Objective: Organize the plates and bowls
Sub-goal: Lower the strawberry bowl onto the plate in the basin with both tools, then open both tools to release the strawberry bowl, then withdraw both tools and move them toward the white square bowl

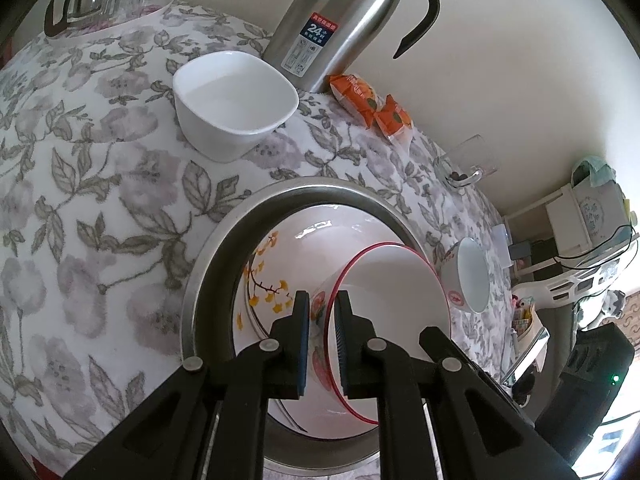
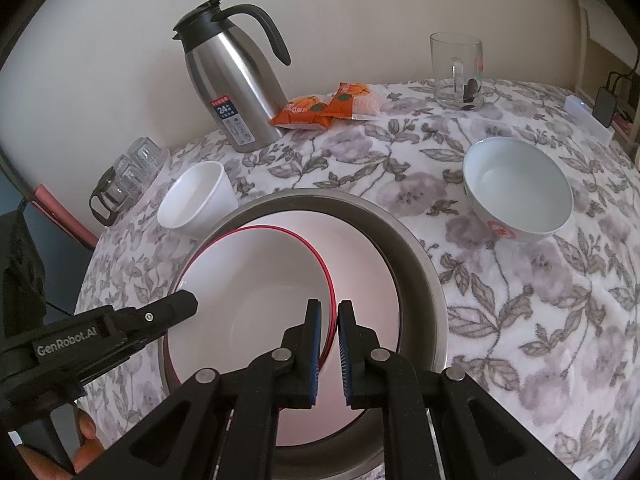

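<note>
A red-rimmed white bowl [image 1: 396, 292] sits inside a larger flower-painted white bowl [image 1: 280, 256], which sits in a steel basin [image 1: 224, 240]. My left gripper [image 1: 323, 320] is shut on the red-rimmed bowl's rim, one finger inside, one outside. In the right wrist view my right gripper [image 2: 329, 332] is shut on the opposite rim of the same red-rimmed bowl [image 2: 256, 280], and the left gripper [image 2: 176, 308] shows at the left. A white square bowl [image 1: 236, 100] and a round white bowl with a red mark [image 2: 518, 196] stand apart on the tablecloth.
A steel thermos jug [image 2: 236, 84] stands at the back by the wall, with orange snack packets [image 2: 324, 108] beside it. A glass mug [image 2: 458, 72] is at the back right. Glass cups and a small glass pot [image 2: 124, 180] stand at the table's left edge.
</note>
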A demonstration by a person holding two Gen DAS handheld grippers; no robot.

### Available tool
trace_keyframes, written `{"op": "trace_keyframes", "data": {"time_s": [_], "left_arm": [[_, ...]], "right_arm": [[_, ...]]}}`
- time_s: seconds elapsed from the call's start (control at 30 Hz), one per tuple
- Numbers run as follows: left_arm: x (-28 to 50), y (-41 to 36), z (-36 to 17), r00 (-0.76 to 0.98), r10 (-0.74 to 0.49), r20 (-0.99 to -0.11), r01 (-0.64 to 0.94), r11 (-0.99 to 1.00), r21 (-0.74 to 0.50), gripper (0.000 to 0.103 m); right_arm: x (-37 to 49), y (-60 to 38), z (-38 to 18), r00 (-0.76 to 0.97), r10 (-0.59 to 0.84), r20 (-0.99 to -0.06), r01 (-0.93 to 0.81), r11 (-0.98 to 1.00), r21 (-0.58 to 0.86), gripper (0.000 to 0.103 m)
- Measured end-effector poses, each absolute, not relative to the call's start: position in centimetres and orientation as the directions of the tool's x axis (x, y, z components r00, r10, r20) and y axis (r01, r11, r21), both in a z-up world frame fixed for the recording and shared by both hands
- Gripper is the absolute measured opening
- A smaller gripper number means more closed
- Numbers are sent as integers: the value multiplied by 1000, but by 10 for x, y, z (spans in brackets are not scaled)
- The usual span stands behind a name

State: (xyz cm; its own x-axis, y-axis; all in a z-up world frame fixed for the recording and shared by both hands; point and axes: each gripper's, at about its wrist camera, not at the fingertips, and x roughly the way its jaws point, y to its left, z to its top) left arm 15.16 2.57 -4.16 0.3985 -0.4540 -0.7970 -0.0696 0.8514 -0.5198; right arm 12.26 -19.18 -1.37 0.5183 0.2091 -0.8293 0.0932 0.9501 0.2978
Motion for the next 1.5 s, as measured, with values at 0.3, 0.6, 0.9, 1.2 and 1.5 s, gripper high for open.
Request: {"op": "trace_keyframes", "data": {"time_s": [0.3,0.6,0.9,1.2,1.5], "left_arm": [[148,30,-30,429,-424,-797,-69,865,-497,26],[141,42,-7,511,-316,-800,-97,903,-418,62],[139,61,-8,526,-144,-838,-208,934,-291,81],[139,70,-14,510,-76,-857,-253,939,-233,85],[138,72,-9,536,-8,-844,-269,946,-180,99]], "right_arm": [[119,-196,-2,538,197,-820,98,951,293,12],[113,-189,18,578,158,-801,76,966,245,38],[113,-183,16,572,118,-811,62,980,187,65],[112,-182,15,576,117,-809,51,983,178,95],[111,-182,16,593,112,-797,52,983,177,103]]}}
